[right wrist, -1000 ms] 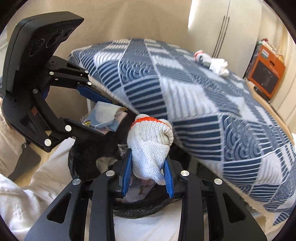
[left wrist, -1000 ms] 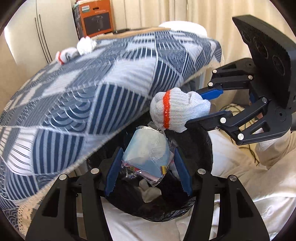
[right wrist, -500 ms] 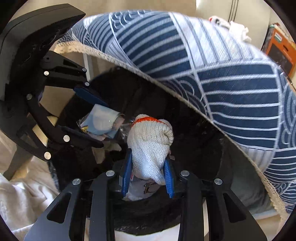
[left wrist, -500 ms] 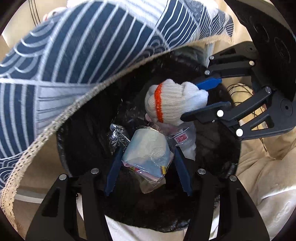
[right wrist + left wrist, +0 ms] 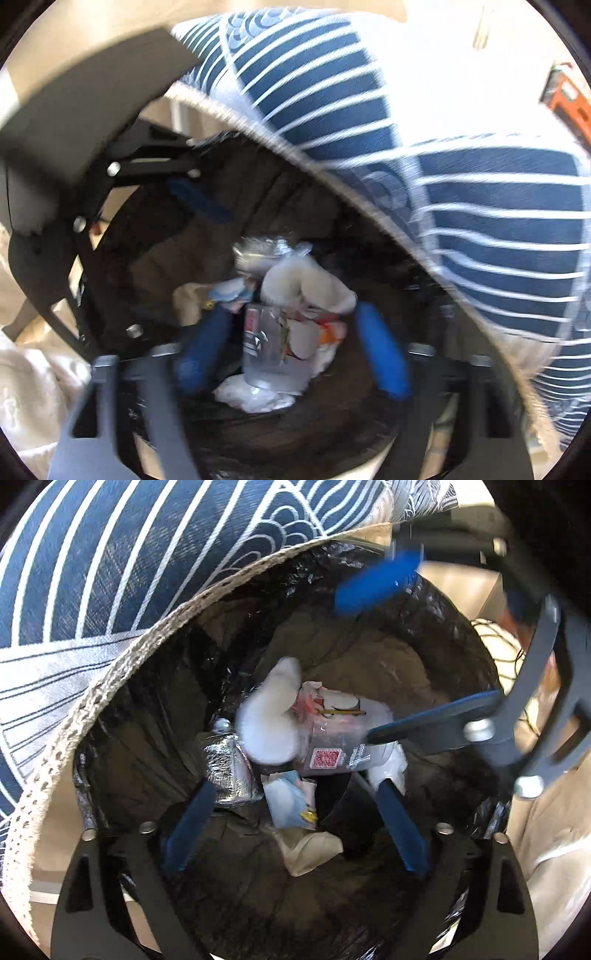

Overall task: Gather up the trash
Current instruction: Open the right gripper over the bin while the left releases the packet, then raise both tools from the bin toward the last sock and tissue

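Hanging over the black-lined bin, the left tongs and right tongs are opening with nothing between them, the glove and wrapper lying inside, that load apparently delivered.

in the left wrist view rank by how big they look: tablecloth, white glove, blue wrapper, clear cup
1. tablecloth, by far, though nearest the camera
2. clear cup and white glove, too alike to split
3. blue wrapper
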